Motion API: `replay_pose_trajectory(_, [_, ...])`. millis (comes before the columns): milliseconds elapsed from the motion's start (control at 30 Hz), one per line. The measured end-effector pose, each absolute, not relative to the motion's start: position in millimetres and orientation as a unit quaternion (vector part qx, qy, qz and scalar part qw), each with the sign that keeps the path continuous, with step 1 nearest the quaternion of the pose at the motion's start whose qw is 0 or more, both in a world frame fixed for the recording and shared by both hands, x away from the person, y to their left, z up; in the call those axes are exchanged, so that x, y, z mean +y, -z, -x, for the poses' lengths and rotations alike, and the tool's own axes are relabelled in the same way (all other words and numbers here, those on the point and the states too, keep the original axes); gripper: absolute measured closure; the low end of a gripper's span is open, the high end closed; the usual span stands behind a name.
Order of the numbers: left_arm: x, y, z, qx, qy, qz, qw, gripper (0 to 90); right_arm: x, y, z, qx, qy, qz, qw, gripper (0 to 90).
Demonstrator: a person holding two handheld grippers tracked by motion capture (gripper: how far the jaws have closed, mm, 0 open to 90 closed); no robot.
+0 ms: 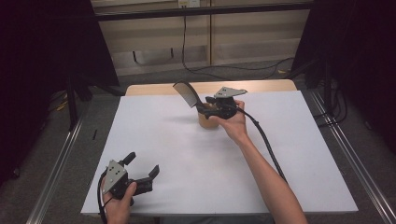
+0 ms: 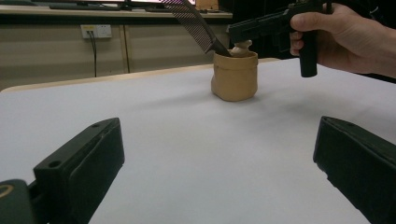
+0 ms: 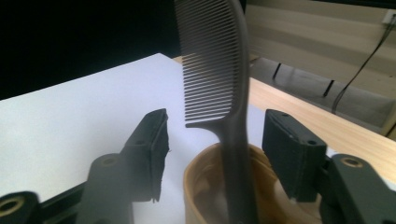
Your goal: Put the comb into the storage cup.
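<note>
A dark comb (image 1: 185,92) stands handle-down in a small tan cup (image 1: 207,119), its long axis tilted: in the high view the toothed end leans up and away toward the table's far left, while the handle drops into the cup's mouth. In the right gripper view the comb (image 3: 219,84) rises between the two jaws, teeth facing the jaw on the left of that view, spine toward the other, with a gap visible on both sides of the handle. The right gripper (image 1: 210,106) is thus spread apart around the comb, grasping nothing, held in the person's right hand (image 1: 232,122) just above the cup (image 3: 224,196). From the left gripper view the cup (image 2: 235,75) sits well across the white sheet (image 1: 224,158), the comb (image 2: 196,25) slanting up to the left out of it. The left gripper (image 1: 142,169) rests near the sheet's near left corner in the left hand (image 1: 119,205), jaws wide apart and empty. The sheet covers a wooden table (image 1: 149,88).
</note>
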State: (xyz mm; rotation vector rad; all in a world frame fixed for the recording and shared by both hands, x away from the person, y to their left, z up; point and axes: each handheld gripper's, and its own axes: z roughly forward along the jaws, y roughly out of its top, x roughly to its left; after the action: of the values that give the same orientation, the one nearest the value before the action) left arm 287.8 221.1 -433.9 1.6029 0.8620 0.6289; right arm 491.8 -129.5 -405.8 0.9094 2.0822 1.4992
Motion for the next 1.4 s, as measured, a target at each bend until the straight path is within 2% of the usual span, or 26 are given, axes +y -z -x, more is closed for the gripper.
replay_pose_trajectory(300, [220, 434, -288, 0.368, -0.27, -0.683, 0.57, 1.9, -145, 401, -487, 0.737, -0.543, -0.344, 0.209, 28.2])
replay_pose_trajectory(367, [220, 434, -288, 0.368, -0.269, -0.683, 0.57, 1.9, -149, 400, -484, 0.731, -0.544, -0.352, 0.213, 20.4])
replay_pose_trajectory(433, [220, 434, -288, 0.369, -0.269, -0.682, 0.571, 1.9, -150, 400, -483, 0.73, -0.544, -0.353, 0.214, 19.7])
replay_pose_trajectory(533, [221, 434, -288, 0.37, -0.269, -0.682, 0.571, 1.9, -156, 397, -480, 0.724, -0.544, -0.363, 0.22, 11.1])
replay_pose_trajectory(700, [221, 434, -289, 0.373, -0.272, -0.68, 0.57, 2.0, -164, 392, -477, 0.715, -0.548, -0.37, 0.227, 4.4])
replay_pose_trajectory(1000, [221, 435, -290, 0.379, -0.275, -0.678, 0.567, 2.0, -173, 389, -471, 0.709, -0.545, -0.378, 0.24, 0.6])
replay_pose_trajectory(1200, [223, 434, -290, 0.377, -0.278, -0.678, 0.566, 1.9, -176, 391, -467, 0.703, -0.545, -0.389, 0.239, 1.4])
replay_pose_trajectory(1400, [223, 434, -289, 0.377, -0.279, -0.677, 0.568, 2.0, -181, 394, -462, 0.69, -0.545, -0.401, 0.257, 0.9])
